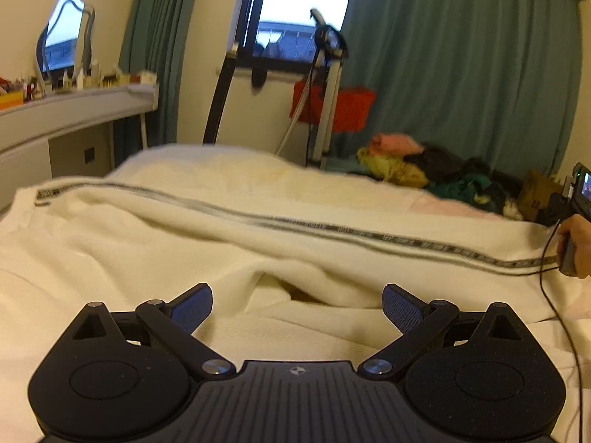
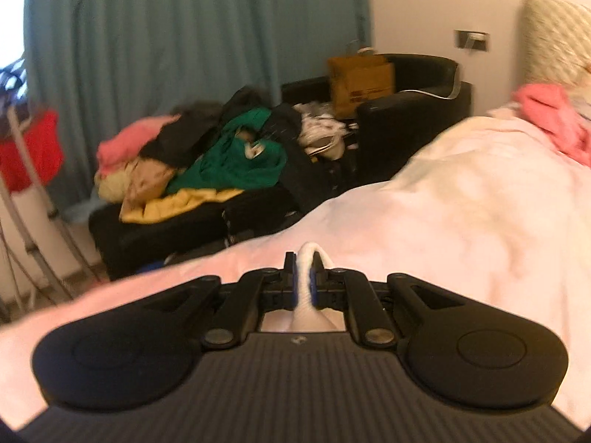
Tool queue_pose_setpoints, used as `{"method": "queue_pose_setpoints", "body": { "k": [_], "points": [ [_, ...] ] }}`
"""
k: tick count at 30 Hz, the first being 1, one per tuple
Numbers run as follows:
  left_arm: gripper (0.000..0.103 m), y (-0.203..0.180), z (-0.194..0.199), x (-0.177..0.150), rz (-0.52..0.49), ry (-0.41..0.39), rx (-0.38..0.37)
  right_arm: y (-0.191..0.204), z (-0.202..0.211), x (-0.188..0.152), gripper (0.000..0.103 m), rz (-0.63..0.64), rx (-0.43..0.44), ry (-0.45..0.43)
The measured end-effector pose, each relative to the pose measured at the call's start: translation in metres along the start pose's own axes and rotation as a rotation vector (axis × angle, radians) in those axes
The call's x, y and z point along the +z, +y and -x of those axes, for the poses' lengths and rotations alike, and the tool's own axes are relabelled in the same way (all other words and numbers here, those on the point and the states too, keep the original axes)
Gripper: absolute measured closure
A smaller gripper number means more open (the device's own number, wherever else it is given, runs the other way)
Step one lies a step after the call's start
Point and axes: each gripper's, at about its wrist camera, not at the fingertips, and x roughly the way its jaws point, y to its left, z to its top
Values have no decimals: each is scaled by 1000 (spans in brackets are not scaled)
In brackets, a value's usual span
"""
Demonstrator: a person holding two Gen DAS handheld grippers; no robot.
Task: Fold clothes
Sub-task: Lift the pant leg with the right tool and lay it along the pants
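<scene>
- Left gripper has its jaws spread wide, with the blue pads far from each other; nothing is between them, and it hovers over a cream garment
- Cream garment lies spread on the bed, wrinkled, and a dark patterned stripe runs across it from the left side to the right side
- On the far left of the left wrist view, a white shelf carries many small bottles and a mirror
- Behind the bed is a window between teal curtains, with a rack and a red cloth in front of it
- At the right edge of this view, a hand holds the handle of the other device, and a black cable hangs down from it across the cloth
- Right gripper is closed almost fully, and a fold of white fabric is pinched between its two fingers; the fabric comes up in a small loop above the fingertips
- Under it is a pale pink bed cover
- To the left, beside the bed, a pile of clothes in pink, green, yellow and black lies on dark furniture, in front of a teal curtain
- Black armchair holds a brown paper bag
- On the far right, a pink cloth lies on the bed, near a pillow
</scene>
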Motion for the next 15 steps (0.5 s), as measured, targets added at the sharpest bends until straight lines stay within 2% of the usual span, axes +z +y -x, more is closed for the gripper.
{"method": "queue_pose_setpoints", "body": {
  "k": [3,5,6,10,12,15],
  "points": [
    [4,2,-8,0,7,18,-8,11,-20,-1,92,65,69,54],
    [4,4,-13,-1,12,30,-13,2,-25,1,91,26,123,87],
    [4,4,-16,-1,14,37,-16,-4,-16,1,87,-5,151,95],
    [4,7,-26,-1,23,61,-26,-33,23,-4,40,-124,254,57],
    [4,9,-31,-1,27,72,-32,-52,52,-12,39,-181,282,22],
    [4,6,-10,-5,22,59,-41,-92,95,-32,39,-310,301,9]
  ]
}}
